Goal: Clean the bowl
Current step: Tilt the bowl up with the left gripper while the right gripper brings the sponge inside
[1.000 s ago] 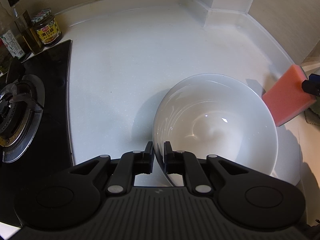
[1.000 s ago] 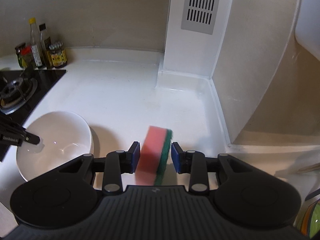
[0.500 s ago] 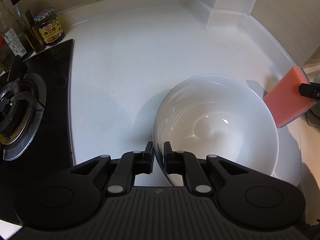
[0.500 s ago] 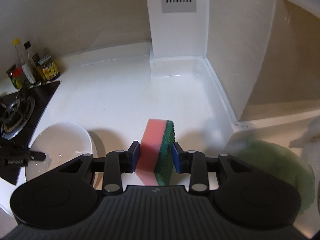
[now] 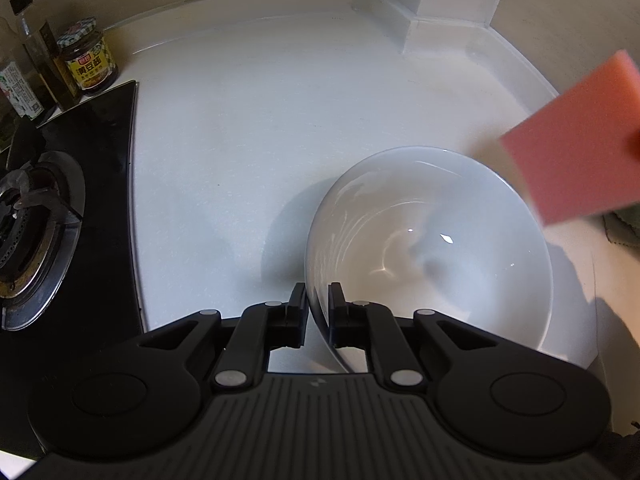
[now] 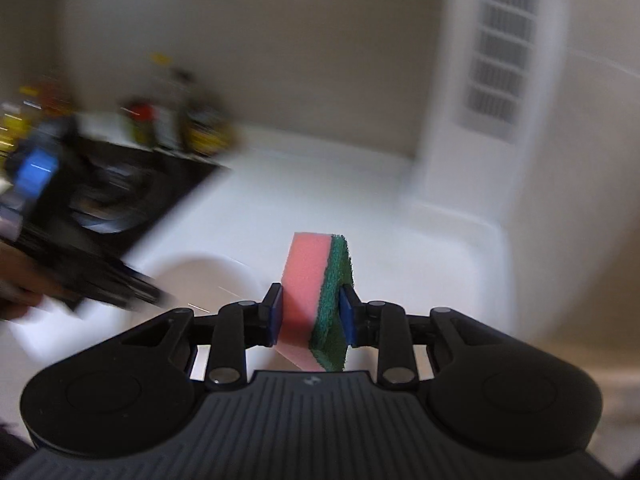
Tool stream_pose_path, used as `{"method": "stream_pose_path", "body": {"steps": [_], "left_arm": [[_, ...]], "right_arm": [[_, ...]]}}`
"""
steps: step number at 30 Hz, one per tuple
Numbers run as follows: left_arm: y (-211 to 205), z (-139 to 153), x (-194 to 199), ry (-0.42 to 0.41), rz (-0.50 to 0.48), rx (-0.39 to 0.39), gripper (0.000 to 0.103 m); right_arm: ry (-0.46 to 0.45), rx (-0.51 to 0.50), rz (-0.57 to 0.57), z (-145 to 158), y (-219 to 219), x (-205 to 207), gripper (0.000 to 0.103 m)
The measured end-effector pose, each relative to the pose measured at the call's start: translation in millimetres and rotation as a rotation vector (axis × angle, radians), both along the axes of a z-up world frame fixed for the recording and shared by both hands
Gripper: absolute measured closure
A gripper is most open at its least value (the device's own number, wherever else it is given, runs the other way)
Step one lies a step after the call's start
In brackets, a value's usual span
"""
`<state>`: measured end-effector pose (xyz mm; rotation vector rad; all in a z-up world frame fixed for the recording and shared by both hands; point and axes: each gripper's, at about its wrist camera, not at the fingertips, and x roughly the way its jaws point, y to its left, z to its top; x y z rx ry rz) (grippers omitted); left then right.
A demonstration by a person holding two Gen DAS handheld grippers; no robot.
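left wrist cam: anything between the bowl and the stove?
Nothing. In the left wrist view only bare white countertop separates the bowl from the black stove.

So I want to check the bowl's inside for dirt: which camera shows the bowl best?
The left wrist view: the bowl is sharp, its whole interior open to the camera, rim pinched by the left gripper. The right wrist view shows only a blurred white part of it beside the sponge.

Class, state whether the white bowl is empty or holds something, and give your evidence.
Empty. In the left wrist view the bowl's glossy inside shows only reflections and shadow; the sponge is above its rim, not inside.
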<state>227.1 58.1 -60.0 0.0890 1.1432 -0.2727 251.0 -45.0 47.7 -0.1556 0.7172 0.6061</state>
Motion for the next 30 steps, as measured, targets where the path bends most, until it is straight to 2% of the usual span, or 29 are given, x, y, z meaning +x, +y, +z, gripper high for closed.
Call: {"method": "stream_pose_path", "body": {"steps": [3,6,10,12,18,22,26,28,30], "left_arm": [[0.7,-0.5,-0.3,-0.005,-0.015,-0.002,0.093],[1.1,-0.5,-0.8,-0.007,-0.019,-0.001,0.093],[-0.6,-0.5,-2.6,-0.010,-0.036,0.013,0.093],[0.1,-0.7,-3.3,-0.013,-0.037,0.011,0.093],[6.2,-1.3,-2.2,-0.012,-0.040,-0.017,0.093],[8.4,-1.3,-2.0,-0.013,-0.063,-0.029,0.093],[8.7,-1.4,-1.3,-0.017,-0.090,-0.031,0.093],[9.5,-1.8,-0.4,-0.018,-0.094,-0.039,0.093],[11.1,-2.9,1.7,-0.024,-0.096,-0.052,0.093]], "right_arm": [[0.079,0.041,0.112,-6.1,16.8,8.4,0.078],[0.131,-0.009,0.168,-26.7,33.6,18.2,0.078],[0.163,-0.060,0.180,-48.5,45.8,28.4,0.078],[0.154,-0.050,0.185,-51.9,49.6,30.1,0.078],[0.188,-0.018,0.212,-51.0,58.5,20.5,0.077],[0.269,0.003,0.247,-48.1,53.9,10.9,0.078],[0.220,-0.128,0.276,-37.2,60.5,1.0,0.079],[0.129,-0.245,0.290,-35.6,66.8,-2.6,0.079],[0.063,-0.297,0.319,-38.1,74.7,-1.3,0.079]]}}
